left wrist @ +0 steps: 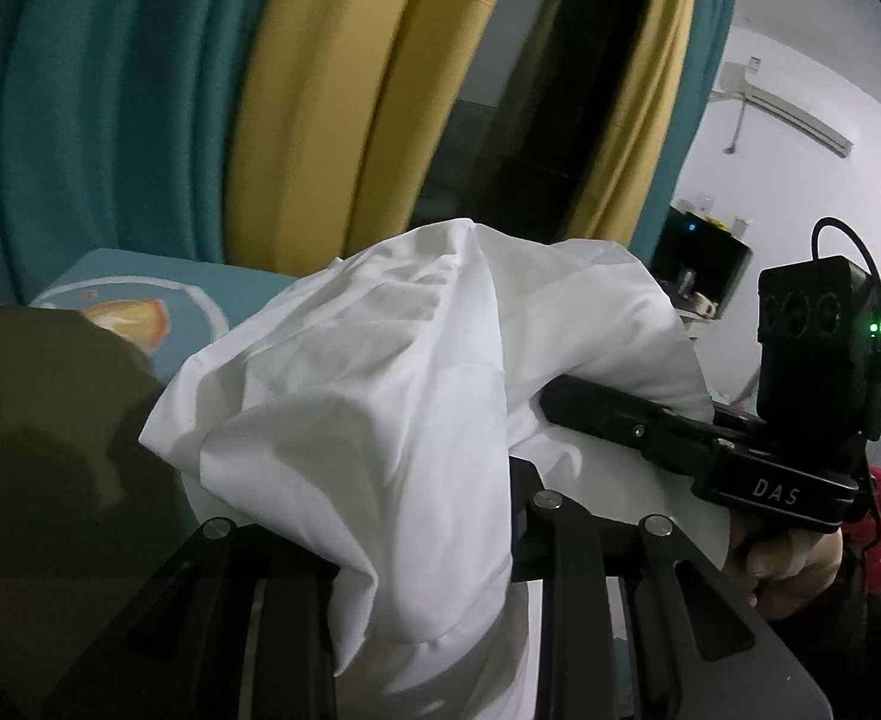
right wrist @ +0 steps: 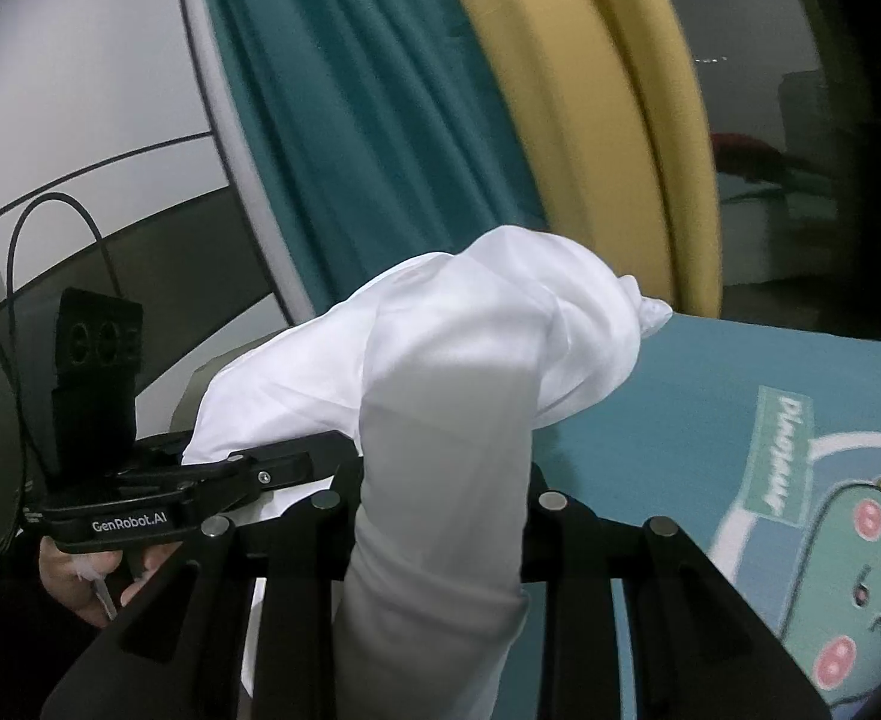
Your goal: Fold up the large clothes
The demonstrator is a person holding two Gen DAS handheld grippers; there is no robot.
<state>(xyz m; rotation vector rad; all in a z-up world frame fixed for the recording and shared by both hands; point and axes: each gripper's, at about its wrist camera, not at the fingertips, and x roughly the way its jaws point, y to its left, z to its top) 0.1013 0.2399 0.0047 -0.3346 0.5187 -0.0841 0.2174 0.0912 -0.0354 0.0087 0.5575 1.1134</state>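
Observation:
A large white garment (left wrist: 380, 396) hangs bunched between both grippers, lifted above the blue bed sheet. My left gripper (left wrist: 422, 588) is shut on a fold of it; the cloth covers the fingertips. My right gripper (right wrist: 440, 546) is shut on another fold of the white garment (right wrist: 470, 360), which drapes over its fingers. The right gripper also shows in the left wrist view (left wrist: 566, 405), its tip buried in the cloth. The left gripper shows in the right wrist view (right wrist: 296, 462), clamped on the cloth's edge.
A blue cartoon-print bed sheet (right wrist: 740, 420) lies below. Teal and yellow curtains (left wrist: 260, 90) hang behind. An olive cloth (left wrist: 50, 450) lies at the left. A dark shelf (left wrist: 704, 264) and a wall air conditioner (left wrist: 782, 114) stand at the right.

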